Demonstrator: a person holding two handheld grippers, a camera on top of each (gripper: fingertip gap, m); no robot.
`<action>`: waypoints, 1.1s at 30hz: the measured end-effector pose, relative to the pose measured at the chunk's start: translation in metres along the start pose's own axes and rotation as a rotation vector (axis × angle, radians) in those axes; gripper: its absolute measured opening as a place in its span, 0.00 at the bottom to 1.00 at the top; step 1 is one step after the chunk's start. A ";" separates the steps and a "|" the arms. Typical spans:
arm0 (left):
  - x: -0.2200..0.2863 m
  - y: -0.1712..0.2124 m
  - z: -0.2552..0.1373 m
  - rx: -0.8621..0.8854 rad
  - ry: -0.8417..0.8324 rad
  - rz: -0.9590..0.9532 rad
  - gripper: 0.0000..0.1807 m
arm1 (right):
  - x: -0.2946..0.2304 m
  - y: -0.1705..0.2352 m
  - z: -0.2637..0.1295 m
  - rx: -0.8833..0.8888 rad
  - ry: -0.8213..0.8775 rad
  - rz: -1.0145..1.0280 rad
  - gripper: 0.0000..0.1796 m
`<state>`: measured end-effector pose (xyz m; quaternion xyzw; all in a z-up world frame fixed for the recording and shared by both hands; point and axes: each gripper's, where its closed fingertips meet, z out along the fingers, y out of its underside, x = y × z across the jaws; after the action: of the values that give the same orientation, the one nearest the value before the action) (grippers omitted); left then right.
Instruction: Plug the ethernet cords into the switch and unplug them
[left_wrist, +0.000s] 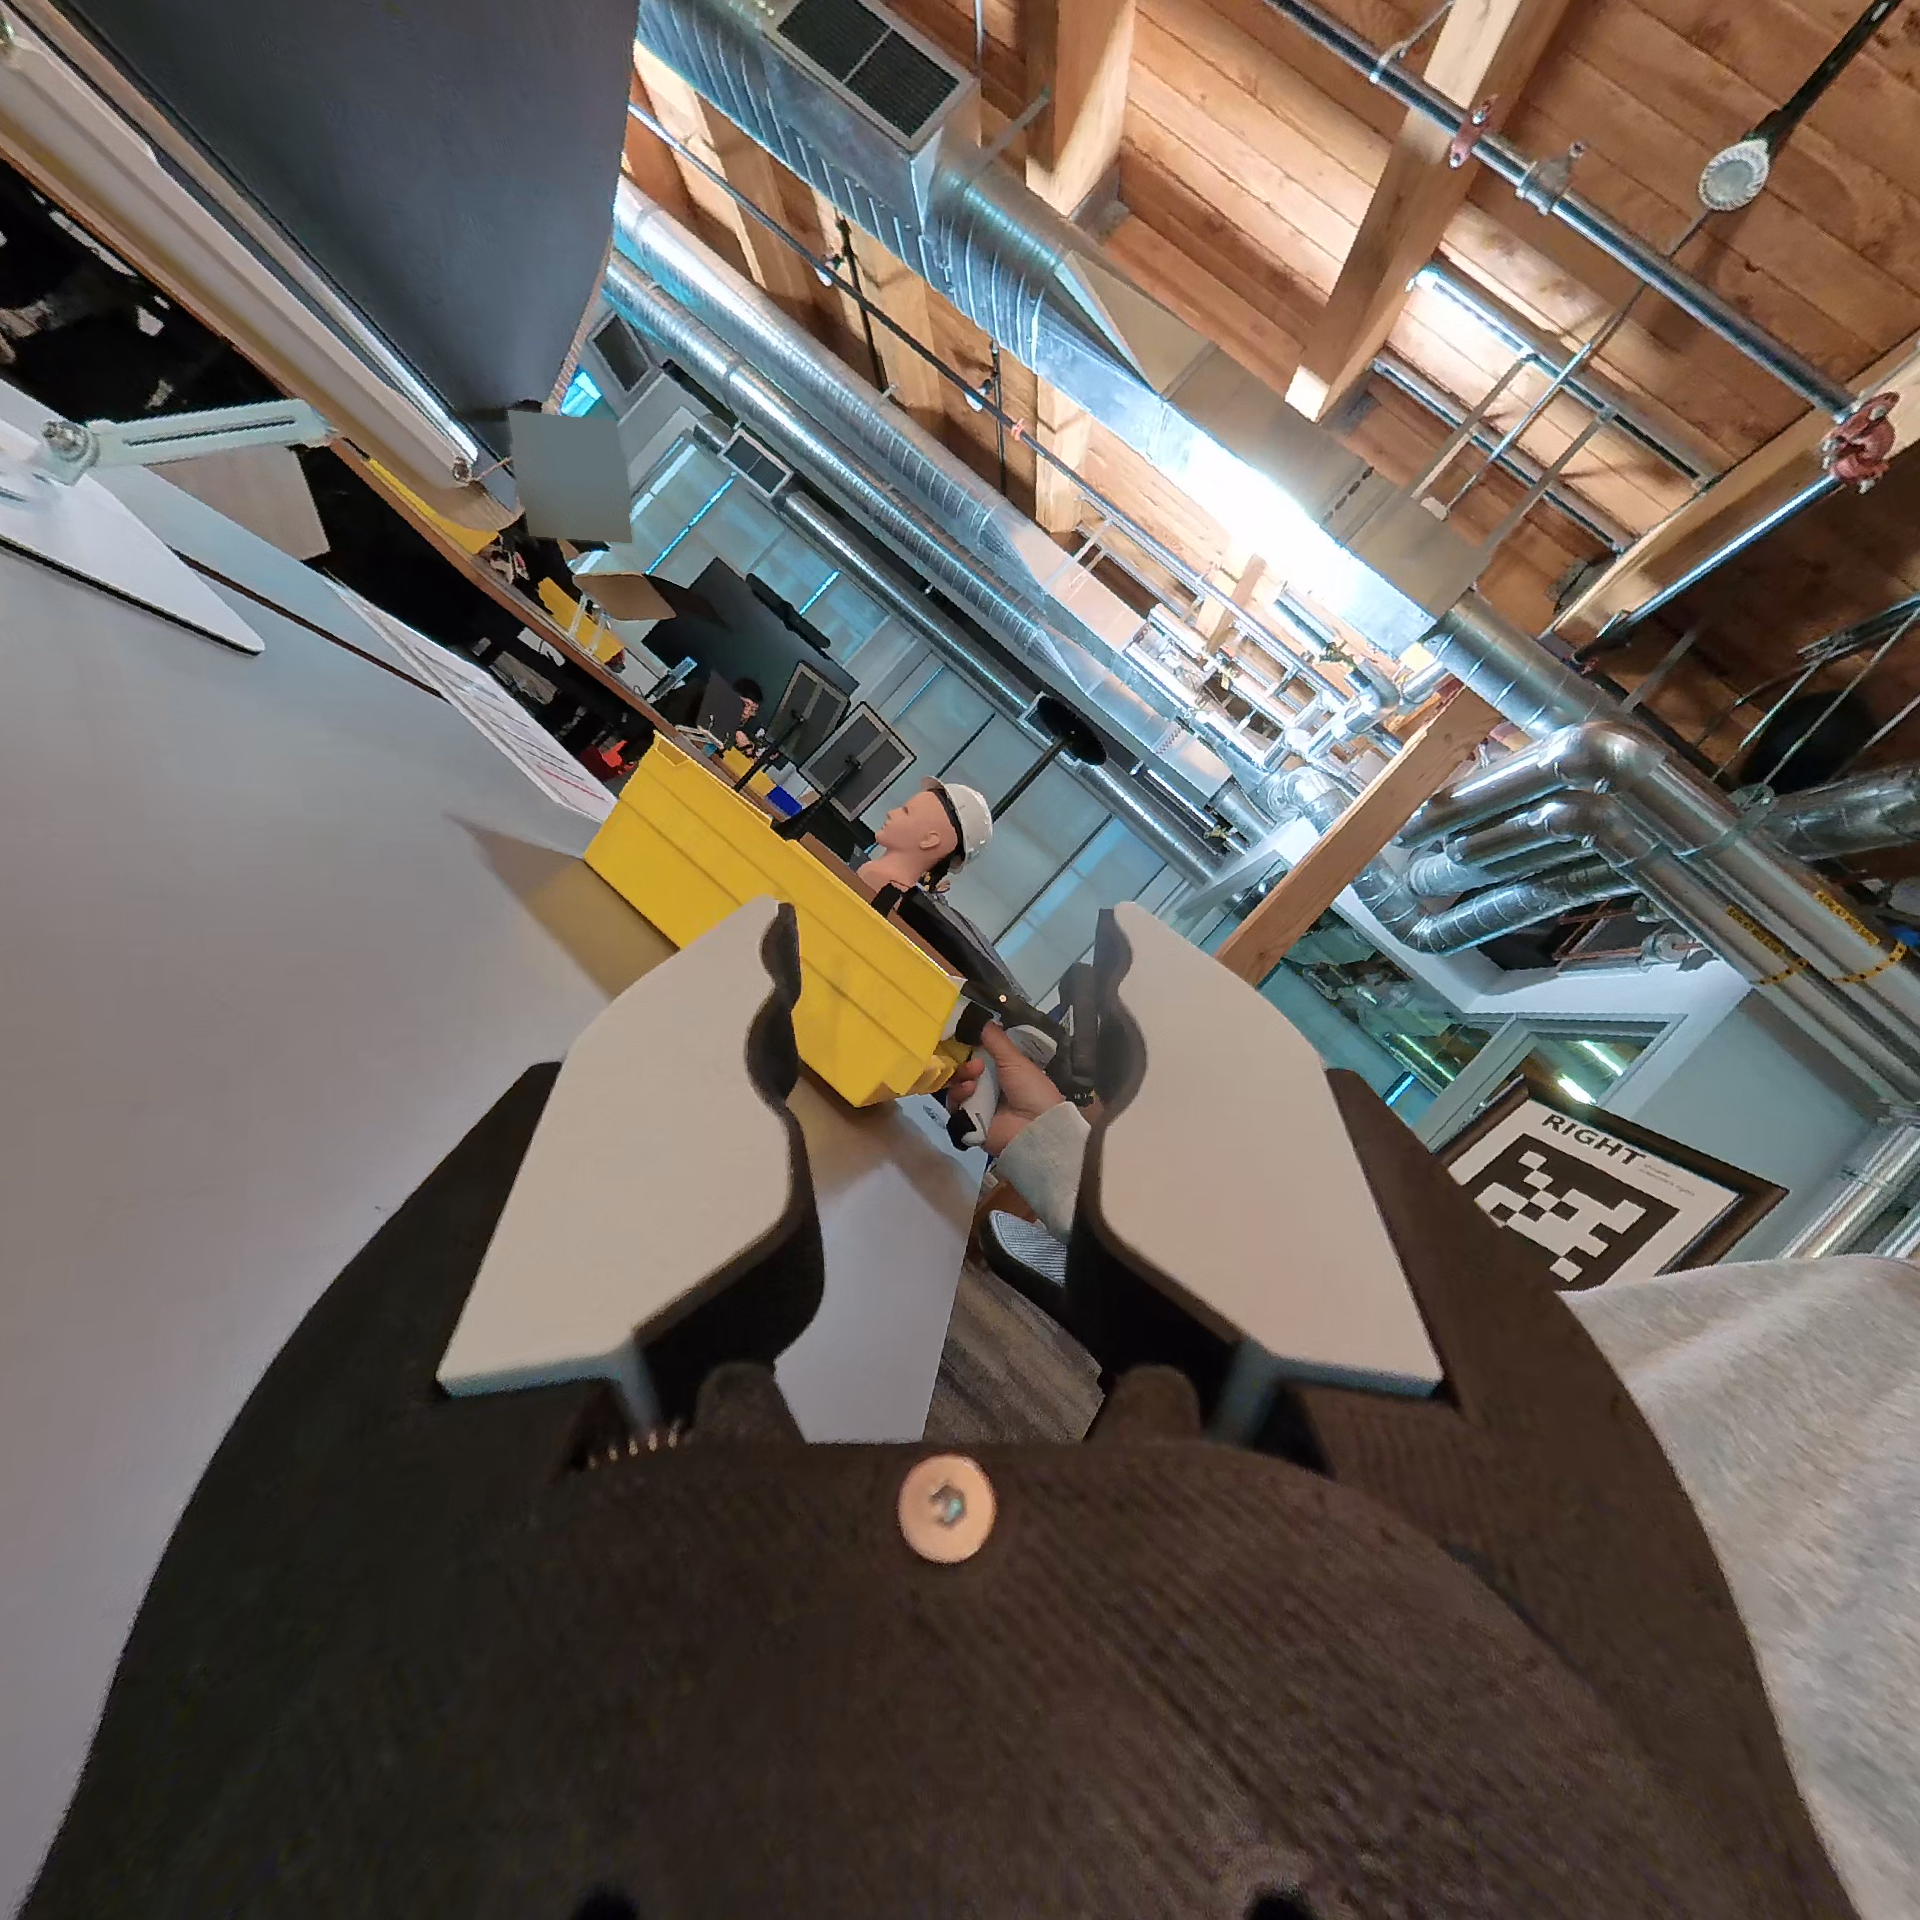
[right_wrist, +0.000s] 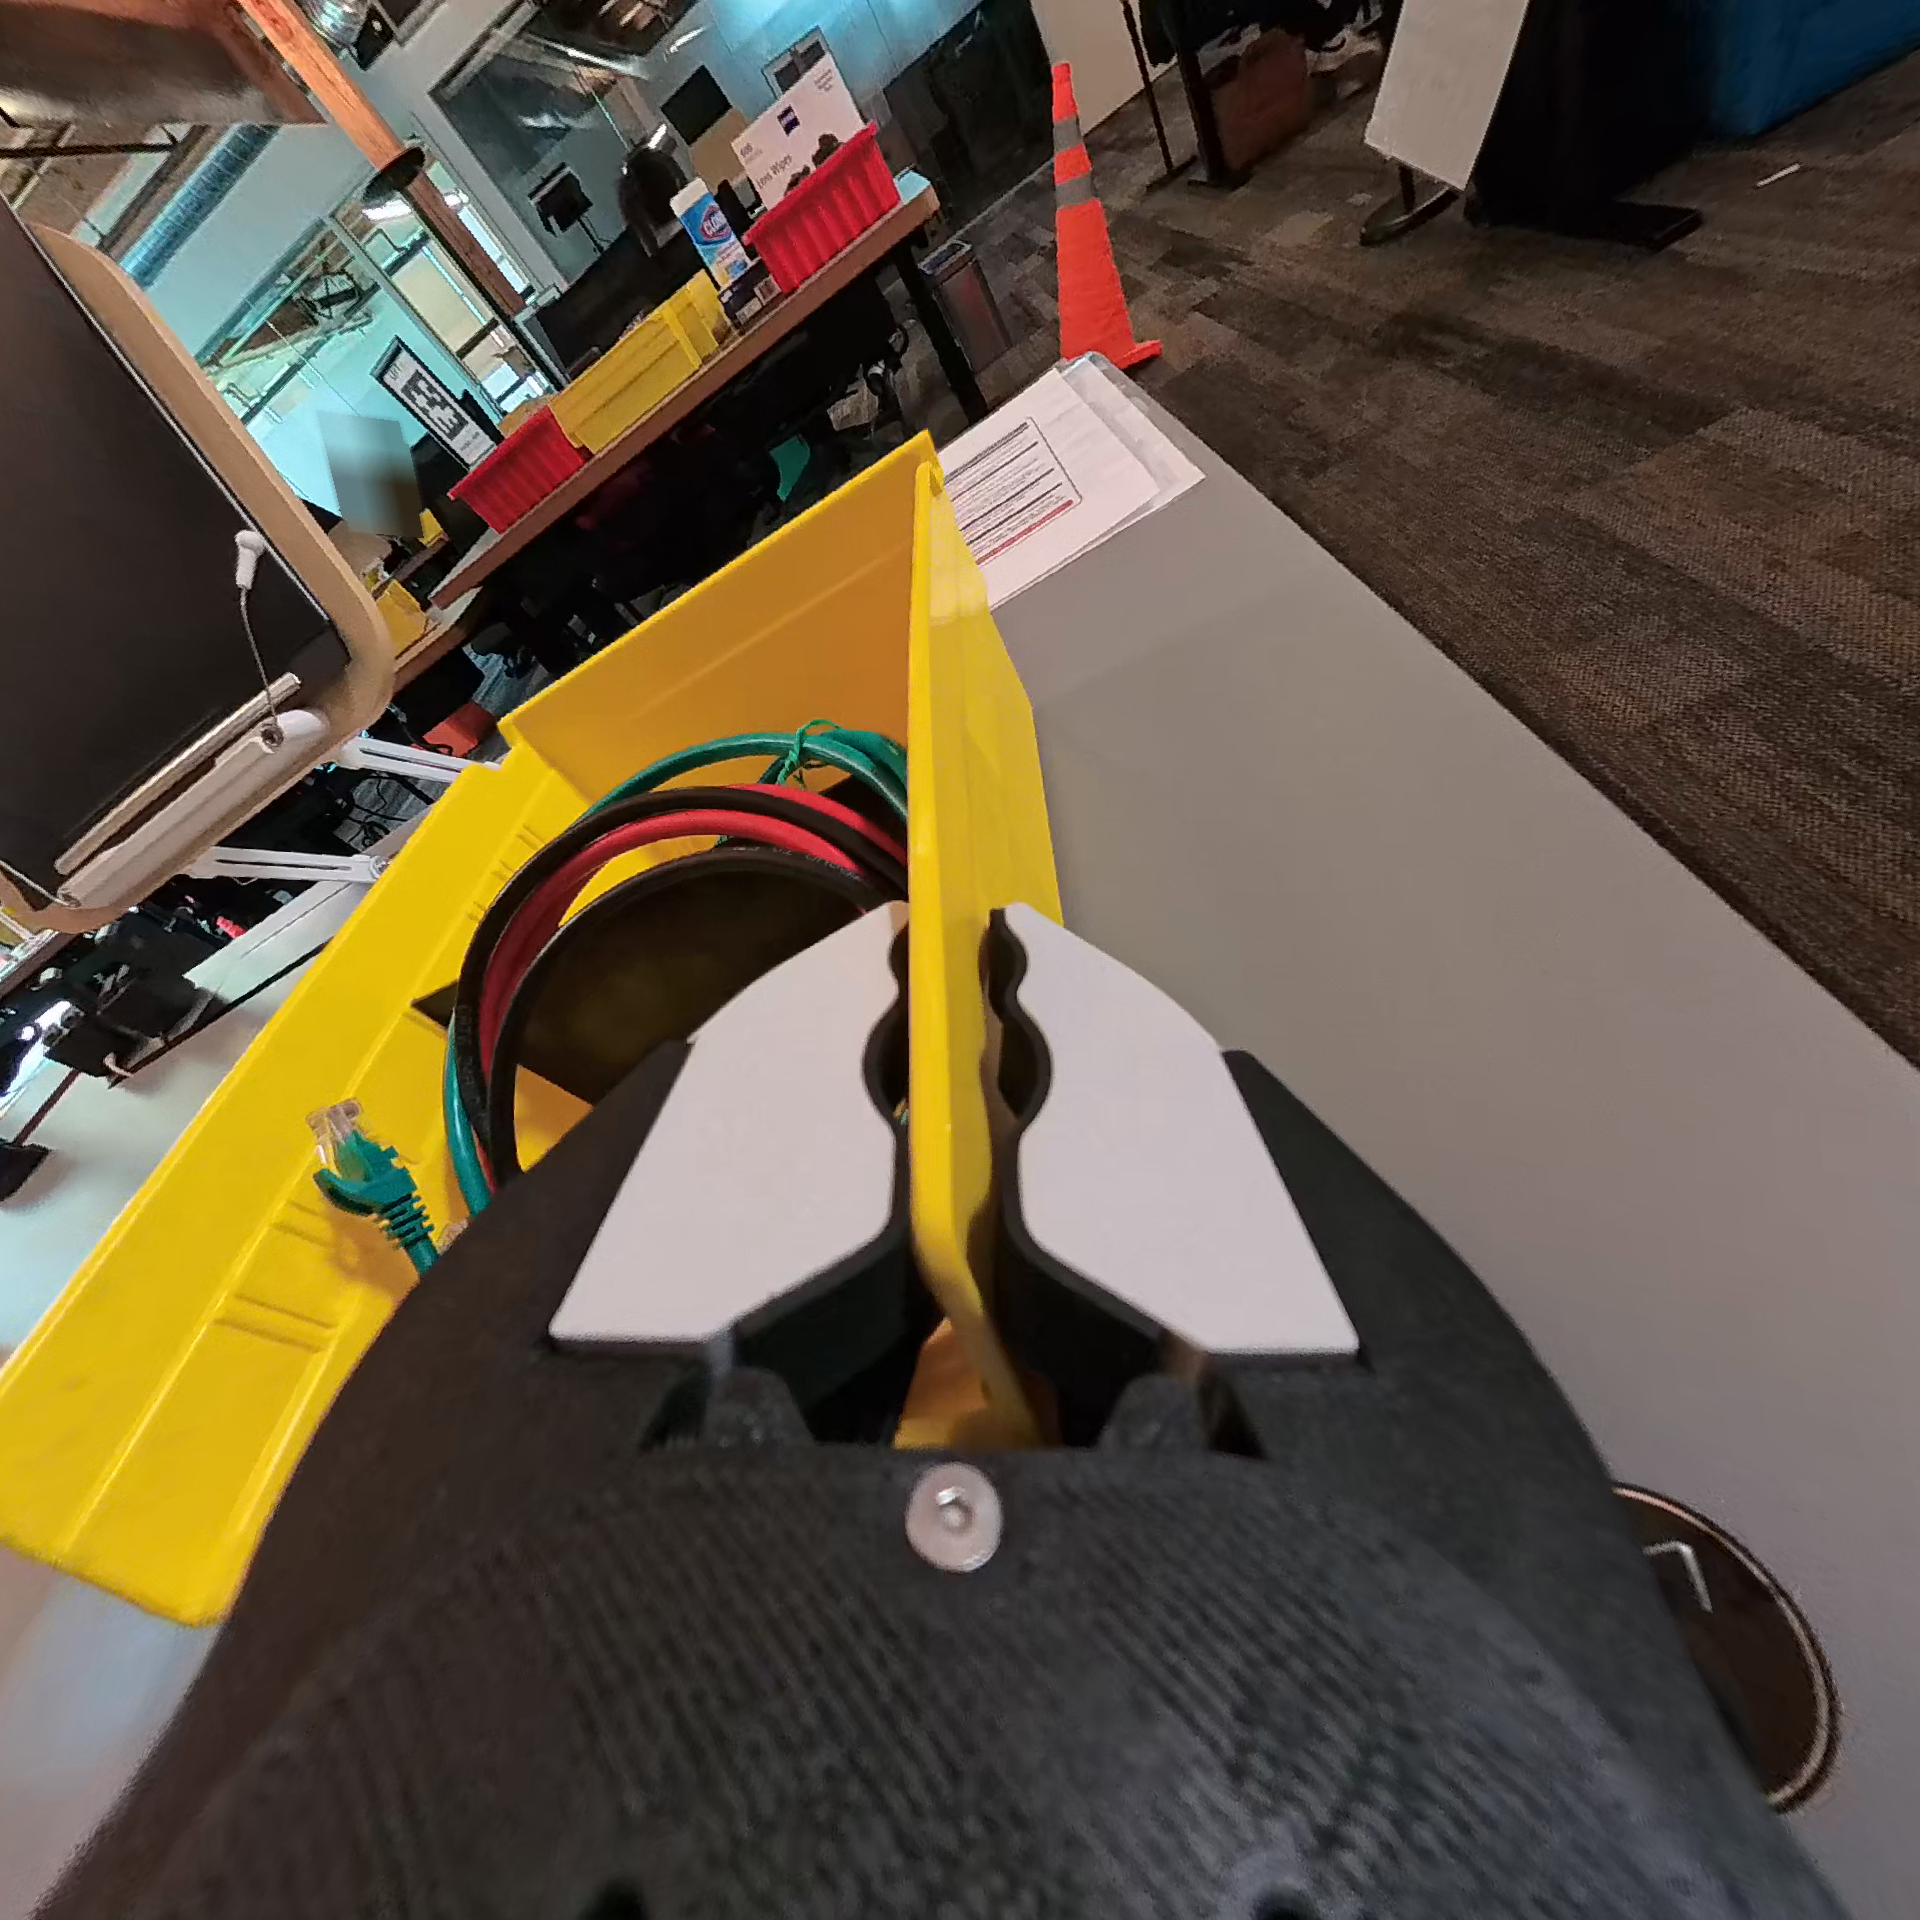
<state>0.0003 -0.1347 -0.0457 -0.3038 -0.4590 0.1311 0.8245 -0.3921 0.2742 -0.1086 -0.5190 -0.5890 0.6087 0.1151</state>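
Right, left wrist view first, from the frame's left edge: grey table (left_wrist: 208, 987) fills the left side, with a white board (left_wrist: 125, 561) at upper left and a printed sheet (left_wrist: 499, 717) further along; its text is too small to make out. Yellow bin (left_wrist: 748, 914) sits at frame centre on the table's far end. Left gripper (left_wrist: 945, 997) points past it, fingers apart, nothing between them. Through the gap, the right gripper (left_wrist: 997, 1023) shows farther off, held by a hand (left_wrist: 1013, 1096) in a grey sleeve, at the bin's near corner. A mannequin in a white hard hat (left_wrist: 961, 810) is just above. Lower right: a framed black-and-white marker tag (left_wrist: 1600, 1205) with a printed word on top. Top half is wood ceiling and silver ducting.

Right wrist view, left to right: a black panel with a tan frame (right_wrist: 156, 582) at upper left. Below it the yellow bin (right_wrist: 260, 1299) runs from lower left to centre. Inside: coiled ethernet cords (right_wrist: 665, 831) in green, red and black, with a green cord's clear plug (right_wrist: 338, 1127) near the bin's left wall. Switch isn't identifiable in either view. Right gripper (right_wrist: 945, 1023) is at centre, clamped on the bin's right wall, one finger inside, one outside. Upper centre: a far table with red bins (right_wrist: 821, 213) and a labelled wipes canister (right_wrist: 707, 234). Right of the bin, the printed sheet (right_wrist: 1049, 478) lies on the grey table (right_wrist: 1403, 883), with an orange traffic cone (right_wrist: 1086, 249) on the carpet beyond. A round black insert (right_wrist: 1745, 1652) sits in the table at lower right.
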 end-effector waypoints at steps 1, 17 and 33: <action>0.000 0.000 0.000 -0.002 0.000 0.000 0.30 | -0.001 0.000 0.000 -0.002 -0.001 -0.002 0.07; -0.003 0.003 0.010 -0.019 0.016 -0.013 0.30 | -0.030 -0.010 -0.019 0.070 -0.213 0.139 0.07; -0.007 0.013 0.030 -0.069 0.057 -0.047 0.30 | -0.029 0.005 -0.032 -0.022 -0.008 -0.359 0.14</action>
<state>-0.0278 -0.1165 -0.0472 -0.3247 -0.4467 0.0873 0.8291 -0.3529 0.2699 -0.0910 -0.4044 -0.6793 0.5738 0.2141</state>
